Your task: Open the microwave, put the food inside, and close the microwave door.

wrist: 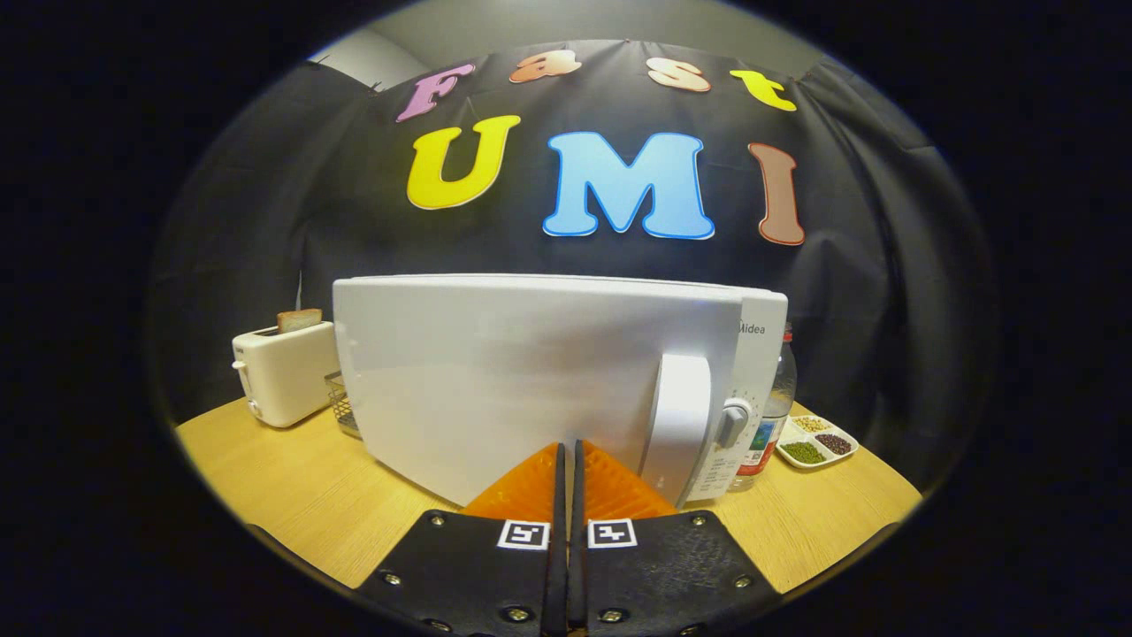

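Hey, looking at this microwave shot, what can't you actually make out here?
- Microwave interior and any food: hidden by its shut-looking white door.
- Gripper fingers closed together, tips at the door; contact unclear.
- Wire rack: mostly behind the microwave.
- Bottle: partly behind the control panel.
- Divided dish contents: too small to identify.

Toaster (283,372) left of microwave (539,380); bottle (771,407) right.

White microwave (531,380), cream toaster (281,370), light wood table (292,495).
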Demonstrator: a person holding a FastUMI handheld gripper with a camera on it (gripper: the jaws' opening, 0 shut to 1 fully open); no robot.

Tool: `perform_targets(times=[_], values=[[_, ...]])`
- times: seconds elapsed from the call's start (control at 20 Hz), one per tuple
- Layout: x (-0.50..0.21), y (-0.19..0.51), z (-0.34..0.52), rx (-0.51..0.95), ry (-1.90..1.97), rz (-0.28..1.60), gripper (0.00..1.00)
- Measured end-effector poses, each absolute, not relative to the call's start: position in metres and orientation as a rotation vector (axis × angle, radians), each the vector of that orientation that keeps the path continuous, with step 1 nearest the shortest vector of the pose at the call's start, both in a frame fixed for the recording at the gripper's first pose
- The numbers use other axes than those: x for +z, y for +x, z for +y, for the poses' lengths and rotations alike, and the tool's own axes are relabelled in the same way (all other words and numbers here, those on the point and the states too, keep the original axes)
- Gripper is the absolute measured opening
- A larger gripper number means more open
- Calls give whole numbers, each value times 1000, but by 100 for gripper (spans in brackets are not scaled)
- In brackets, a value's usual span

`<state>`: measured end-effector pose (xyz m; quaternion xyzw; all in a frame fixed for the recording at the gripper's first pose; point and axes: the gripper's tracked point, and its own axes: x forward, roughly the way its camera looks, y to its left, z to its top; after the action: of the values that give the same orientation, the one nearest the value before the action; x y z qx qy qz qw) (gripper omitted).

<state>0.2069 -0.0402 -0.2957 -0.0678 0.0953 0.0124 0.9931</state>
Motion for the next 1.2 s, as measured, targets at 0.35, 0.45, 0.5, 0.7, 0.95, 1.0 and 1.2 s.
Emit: perform_targets(times=[0.35, 0.45, 0.5, 0.7, 0.95, 1.0, 1.2], values=[[-296, 253, -51, -57, -170, 196, 2], [-296, 249, -51, -75, -215, 205, 7], [-296, 245, -47, -59, -201, 225, 7], [-250, 208, -39, -54, -165, 192, 4], [-199, 149, -25, -32, -112, 161, 4], [-188, 139, -24, -29, -109, 153, 4], [-139, 95, -12, -7, -91, 114, 4]])
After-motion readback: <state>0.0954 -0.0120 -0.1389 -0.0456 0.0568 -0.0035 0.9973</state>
